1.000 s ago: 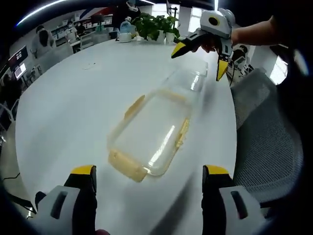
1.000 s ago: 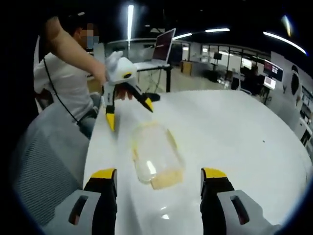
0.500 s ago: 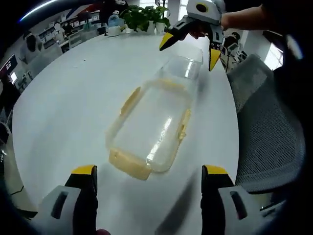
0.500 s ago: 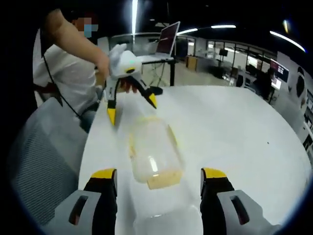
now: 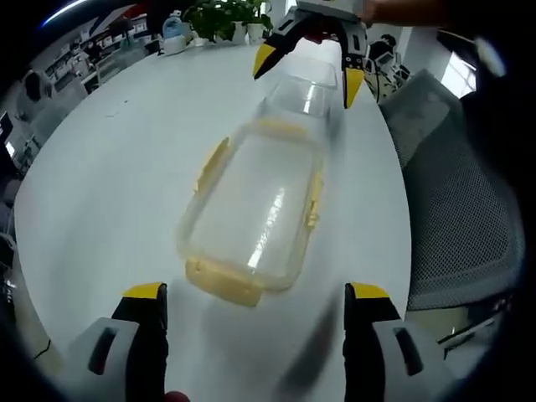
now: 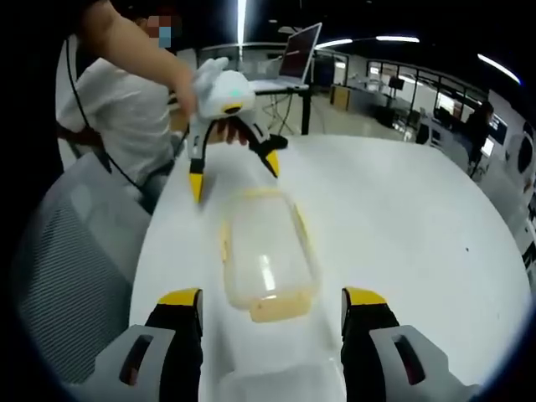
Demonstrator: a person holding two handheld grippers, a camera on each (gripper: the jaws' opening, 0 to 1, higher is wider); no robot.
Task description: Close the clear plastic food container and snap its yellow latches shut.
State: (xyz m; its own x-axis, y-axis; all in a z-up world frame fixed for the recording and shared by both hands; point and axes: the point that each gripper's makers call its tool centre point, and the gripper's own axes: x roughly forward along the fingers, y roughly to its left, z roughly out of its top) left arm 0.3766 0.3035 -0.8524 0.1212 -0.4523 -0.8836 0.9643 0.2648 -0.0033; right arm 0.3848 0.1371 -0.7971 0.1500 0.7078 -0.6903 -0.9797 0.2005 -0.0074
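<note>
Left claw [image 5: 255, 303] spread wide, jaws empty, hovering short of the clear plastic food container [image 5: 251, 209] at its near end, yellow tips apart on either side of it. Same claw seen from the right gripper view [image 6: 234, 167], held by a person's hand [image 6: 197, 84], jaws parted, poised just above the container's far end. Right claw [image 6: 262, 310] also wide open and empty, hanging near the opposite end of the container [image 6: 264, 260]; seen from the left gripper view [image 5: 306, 67], tips splayed above the container's far, transparent end. Container lying flat on the white surface [image 5: 109, 159], long axis running between the two claws. Yellow latches [image 5: 314, 201] along its long sides, one [image 5: 212, 163] sticking outward on the opposite side, and a yellow latch [image 5: 222, 280] at the end toward the left claw; cannot tell whether any is snapped down. Grey mesh chair [image 5: 456, 209] just beside the surface, past the container's side. Potted plants [image 5: 218, 17] well beyond the container at the surface's far edge. Open laptop [image 6: 300, 54] far behind the container.
</note>
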